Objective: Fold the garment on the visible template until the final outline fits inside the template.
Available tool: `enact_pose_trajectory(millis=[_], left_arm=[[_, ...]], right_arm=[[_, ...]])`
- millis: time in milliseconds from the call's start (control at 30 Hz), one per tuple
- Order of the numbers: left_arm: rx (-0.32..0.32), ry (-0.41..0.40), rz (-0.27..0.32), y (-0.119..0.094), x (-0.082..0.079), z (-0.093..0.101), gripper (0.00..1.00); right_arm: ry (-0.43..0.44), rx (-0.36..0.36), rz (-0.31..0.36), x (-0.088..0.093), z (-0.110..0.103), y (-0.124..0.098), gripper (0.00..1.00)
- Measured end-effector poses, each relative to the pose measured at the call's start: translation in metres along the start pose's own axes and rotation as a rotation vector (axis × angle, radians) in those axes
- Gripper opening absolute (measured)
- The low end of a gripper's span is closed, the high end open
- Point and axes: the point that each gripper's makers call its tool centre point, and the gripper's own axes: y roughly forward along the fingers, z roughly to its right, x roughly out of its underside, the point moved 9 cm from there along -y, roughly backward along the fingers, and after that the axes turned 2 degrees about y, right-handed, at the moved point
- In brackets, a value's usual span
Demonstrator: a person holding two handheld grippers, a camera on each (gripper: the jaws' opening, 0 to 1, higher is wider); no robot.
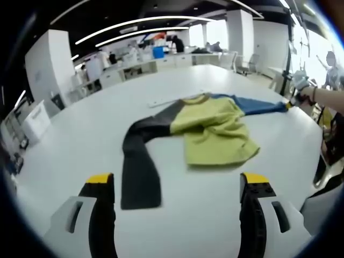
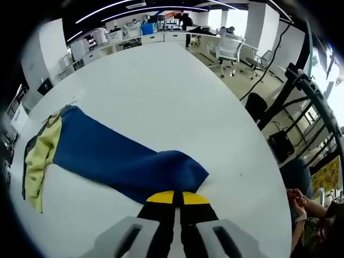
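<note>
A long-sleeved garment lies spread on the white table [image 1: 80,140]. Its yellow body [image 1: 215,131] is rumpled in the middle. The dark grey sleeve [image 1: 141,172] runs toward my left gripper [image 1: 177,183], which hovers open just short of the cuff with nothing between its jaws. The blue sleeve [image 1: 258,105] stretches away to the right, where a hand holds my right gripper [image 1: 296,92] at its end. In the right gripper view the blue sleeve [image 2: 118,156] lies flat, and my right gripper [image 2: 174,198] is shut on its cuff edge. The yellow body [image 2: 40,156] shows at far left.
A pale flat strip [image 1: 161,100] lies on the table beside the collar. The table's rounded edge [image 2: 252,140] is close on the right, with dark stands [image 2: 306,91] and office chairs [image 2: 228,51] beyond. Desks and people stand far behind. A person's hands [image 2: 301,201] are at the lower right.
</note>
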Motion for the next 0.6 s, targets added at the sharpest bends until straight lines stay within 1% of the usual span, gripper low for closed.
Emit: enact_pose_trajectory(millis=[100,267,367,600], left_arm=[[0.005,0.002,0.001,0.0000,-0.0008,0.0009,0.93],[0.013,0.005,0.007,-0.0020,-0.0031,0.0020,0.93],[0.016,0.005,0.009,-0.0025,-0.0034,0.0022,0.93],[0.015,0.005,0.009,-0.0054,-0.0026,0.0017,0.93]], right_arm=[[-0.022,-0.005,-0.022,0.0024,0.0007,-0.0001,0.00],[-0.032,-0.013,-0.030,0.0020,0.0023,0.0001,0.00],[-0.055,-0.004,-0.031,-0.0006,0.0035,0.0024,0.00],[-0.077,0.026,-0.034,-0.0037,0.0095,0.0058,0.00]])
